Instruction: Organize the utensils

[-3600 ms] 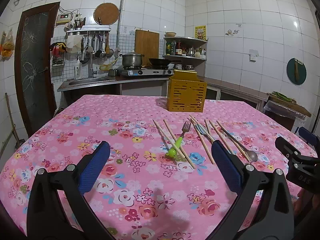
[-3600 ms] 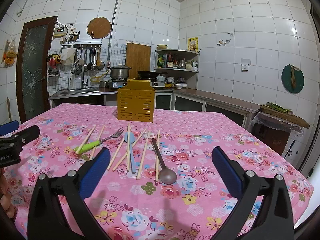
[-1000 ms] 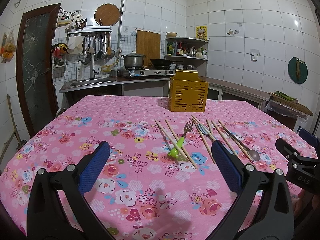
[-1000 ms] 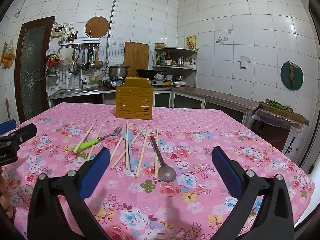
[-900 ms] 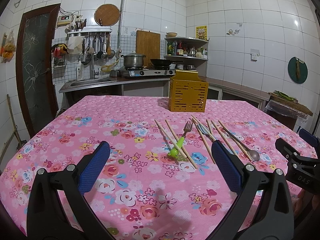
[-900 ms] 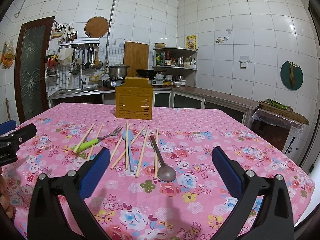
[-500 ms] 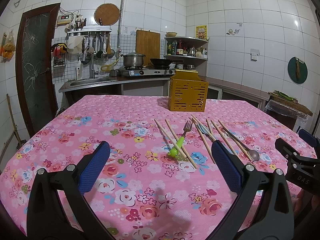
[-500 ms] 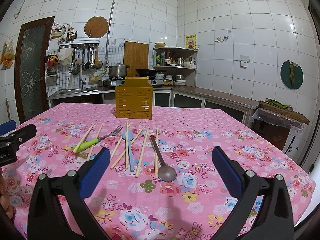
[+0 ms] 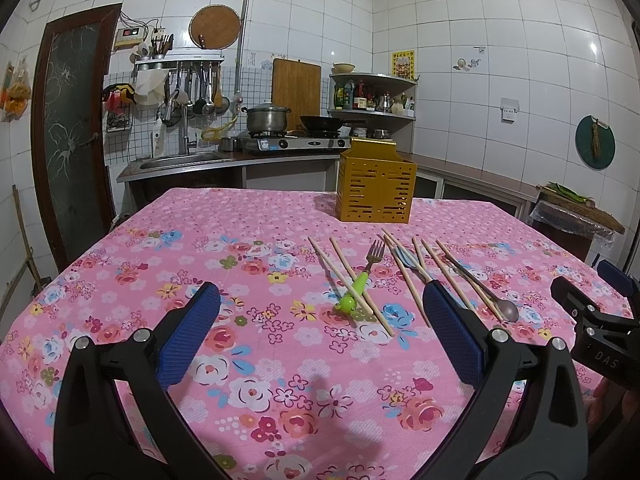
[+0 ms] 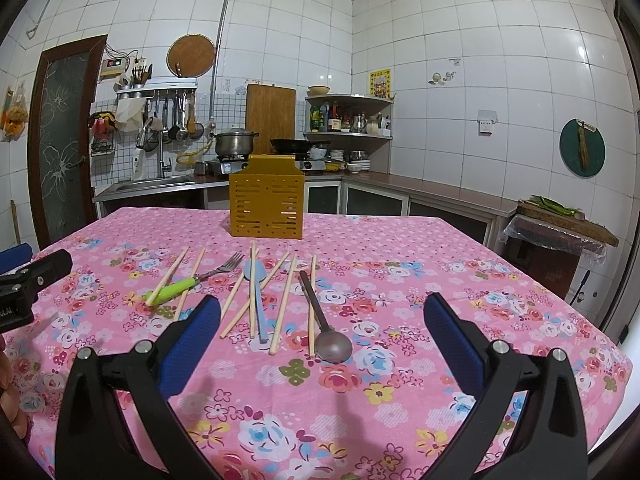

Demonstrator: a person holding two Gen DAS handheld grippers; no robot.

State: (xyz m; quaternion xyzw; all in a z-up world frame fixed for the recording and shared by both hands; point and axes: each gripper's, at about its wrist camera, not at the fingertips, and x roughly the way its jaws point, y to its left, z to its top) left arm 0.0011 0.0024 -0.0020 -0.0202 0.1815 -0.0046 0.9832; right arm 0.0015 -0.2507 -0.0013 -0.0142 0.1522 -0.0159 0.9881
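Note:
On the pink flowered tablecloth (image 9: 224,264) lie several wooden chopsticks (image 10: 285,300), a fork with a green handle (image 10: 188,282), a light blue spoon (image 10: 256,280) and a grey metal spoon (image 10: 326,336). Behind them stands a slotted yellow utensil holder (image 10: 266,208). In the left wrist view the green-handled fork (image 9: 360,280) and the yellow holder (image 9: 376,186) sit ahead. My left gripper (image 9: 320,332) is open above the cloth, short of the fork. My right gripper (image 10: 322,336) is open, nearer than the metal spoon. Neither holds anything.
A kitchen counter with a sink (image 9: 180,160), a gas stove with a pot (image 9: 266,120) and a corner shelf (image 9: 372,100) run behind the table. A dark door (image 9: 72,132) is at the left. A chopping block (image 10: 560,224) stands beyond the table's right edge.

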